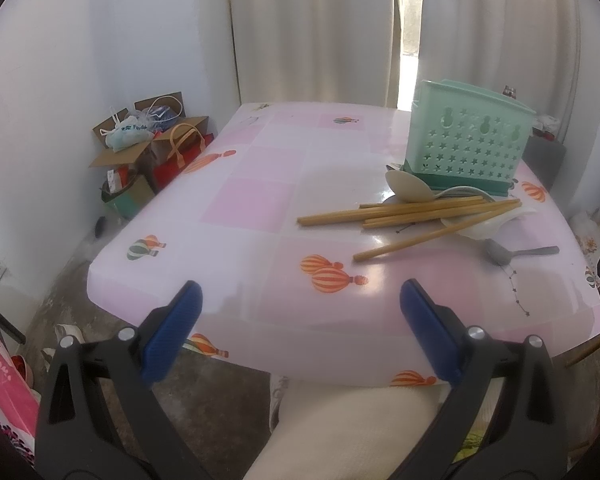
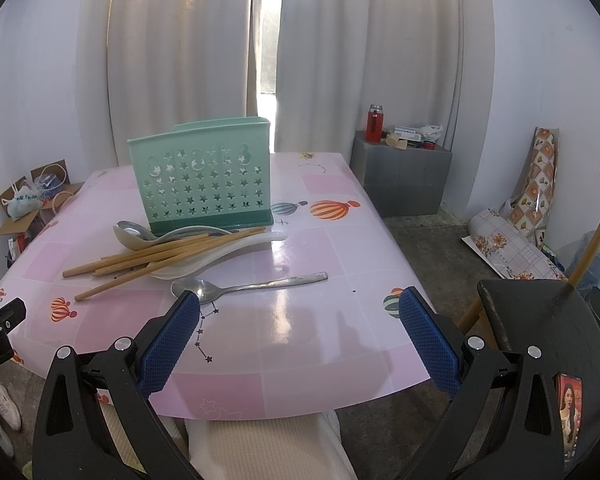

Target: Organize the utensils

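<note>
A mint-green utensil holder (image 1: 466,142) (image 2: 202,178) with star cut-outs stands upright on the pink table. In front of it lies a pile of several wooden chopsticks (image 1: 412,212) (image 2: 148,258) mixed with pale ceramic spoons (image 1: 408,188) (image 2: 204,258). A metal spoon (image 2: 248,286) (image 1: 516,254) lies alone nearer the front. My left gripper (image 1: 300,292) hangs open over the table's near edge, left of the pile. Just short of the metal spoon, my right gripper (image 2: 300,300) is open too, holding nothing.
The table (image 1: 260,200) (image 2: 320,240) has a pink balloon-print cover. Cardboard boxes and bags (image 1: 148,140) sit on the floor at the left. A grey cabinet (image 2: 400,176) with a red bottle stands at the back right, and a dark chair (image 2: 540,320) is at the right.
</note>
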Motion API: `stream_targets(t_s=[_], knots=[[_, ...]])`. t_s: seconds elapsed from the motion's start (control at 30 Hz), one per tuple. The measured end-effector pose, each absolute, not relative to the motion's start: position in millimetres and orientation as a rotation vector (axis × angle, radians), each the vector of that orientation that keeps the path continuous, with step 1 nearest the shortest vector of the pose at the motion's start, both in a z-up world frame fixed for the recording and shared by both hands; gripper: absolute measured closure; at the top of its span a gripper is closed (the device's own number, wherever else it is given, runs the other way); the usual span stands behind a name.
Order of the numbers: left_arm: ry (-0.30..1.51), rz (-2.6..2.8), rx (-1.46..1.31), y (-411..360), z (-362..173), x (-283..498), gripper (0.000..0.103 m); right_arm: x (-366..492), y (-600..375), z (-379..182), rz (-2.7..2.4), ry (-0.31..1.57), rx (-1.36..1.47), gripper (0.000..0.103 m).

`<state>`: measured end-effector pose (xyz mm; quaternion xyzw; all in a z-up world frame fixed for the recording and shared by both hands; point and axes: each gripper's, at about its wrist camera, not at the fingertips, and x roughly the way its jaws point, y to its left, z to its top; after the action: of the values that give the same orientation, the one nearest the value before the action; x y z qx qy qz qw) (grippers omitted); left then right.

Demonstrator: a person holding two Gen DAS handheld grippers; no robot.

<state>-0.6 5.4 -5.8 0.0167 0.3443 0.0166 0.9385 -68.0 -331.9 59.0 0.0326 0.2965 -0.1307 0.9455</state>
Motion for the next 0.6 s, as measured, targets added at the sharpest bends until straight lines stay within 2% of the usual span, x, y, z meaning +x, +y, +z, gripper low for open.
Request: stream_targets(t_s=[0.6], knots=[[0.708, 0.032, 0.030, 5.4, -6.0, -0.6, 0.007, -69.3, -332.2, 60.7, -0.266, 0.603, 0.070, 0.006]])
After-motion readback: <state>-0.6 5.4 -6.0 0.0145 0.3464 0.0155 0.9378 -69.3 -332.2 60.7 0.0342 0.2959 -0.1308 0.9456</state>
